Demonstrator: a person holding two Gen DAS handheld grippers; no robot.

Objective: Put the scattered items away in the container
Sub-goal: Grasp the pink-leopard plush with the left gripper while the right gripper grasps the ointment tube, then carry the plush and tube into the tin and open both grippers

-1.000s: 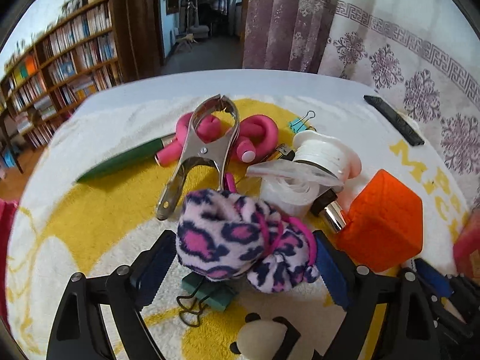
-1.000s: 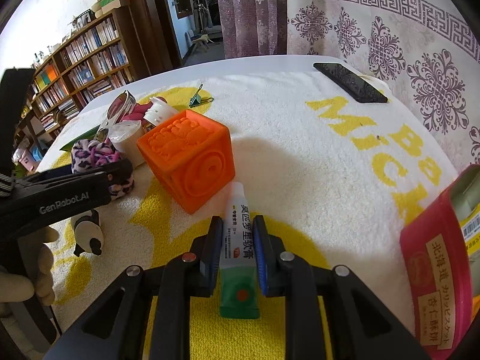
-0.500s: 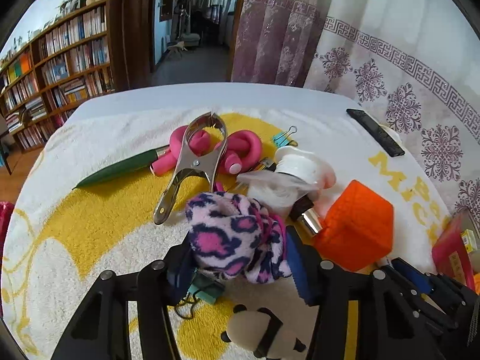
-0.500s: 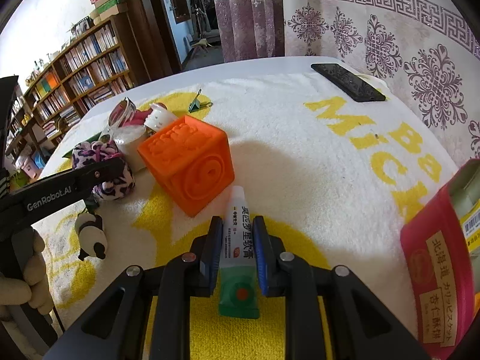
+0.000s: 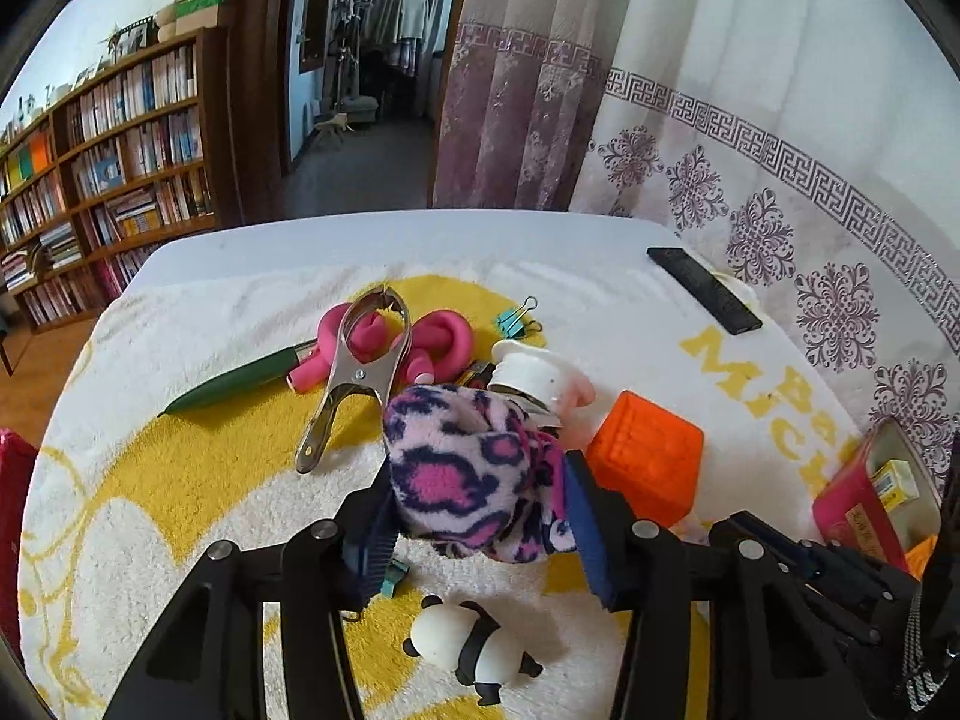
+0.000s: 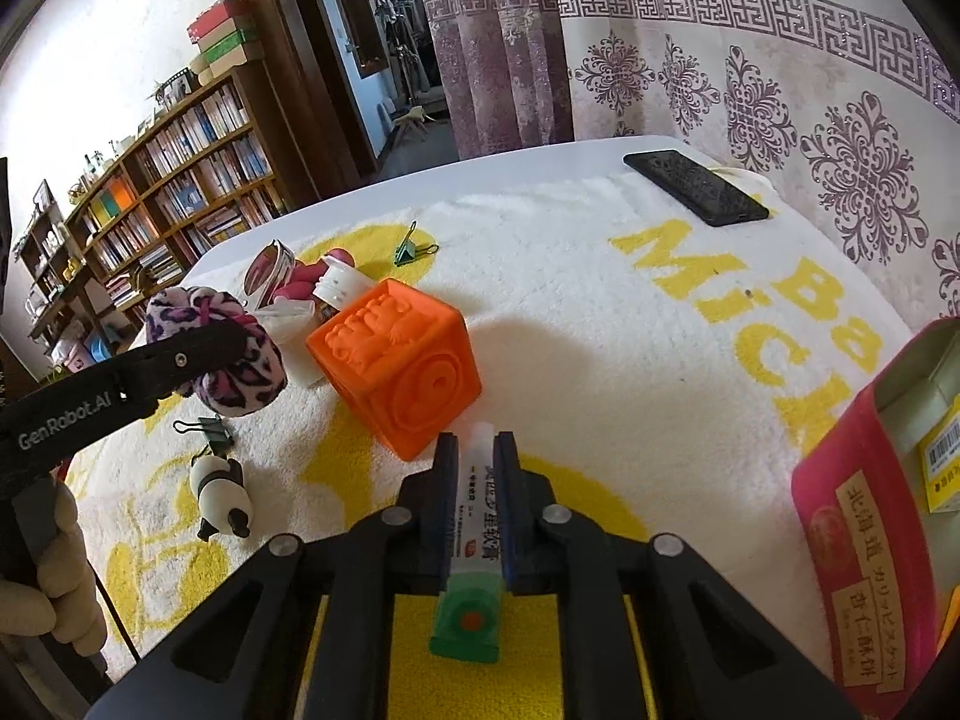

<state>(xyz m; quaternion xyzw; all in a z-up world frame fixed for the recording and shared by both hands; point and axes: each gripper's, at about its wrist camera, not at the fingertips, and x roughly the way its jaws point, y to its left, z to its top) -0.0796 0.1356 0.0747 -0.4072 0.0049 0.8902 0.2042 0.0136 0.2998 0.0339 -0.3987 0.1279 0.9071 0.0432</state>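
My left gripper is shut on a pink leopard-print fleece scrunchie and holds it above the towel; it also shows in the right wrist view. My right gripper is shut on a white ointment tube with a green cap, lifted off the towel. A red tin container with small boxes inside stands at the right edge, also in the left wrist view. An orange soft cube sits just ahead of my right gripper.
On the yellow-and-white towel lie a panda figure, a metal spring clamp, pink foam curlers, a green pen, teal binder clips, a white spool and a black phone.
My left gripper closed on the scrunchie and lifted it up from the towel. My right gripper rose slightly with the tube still held.
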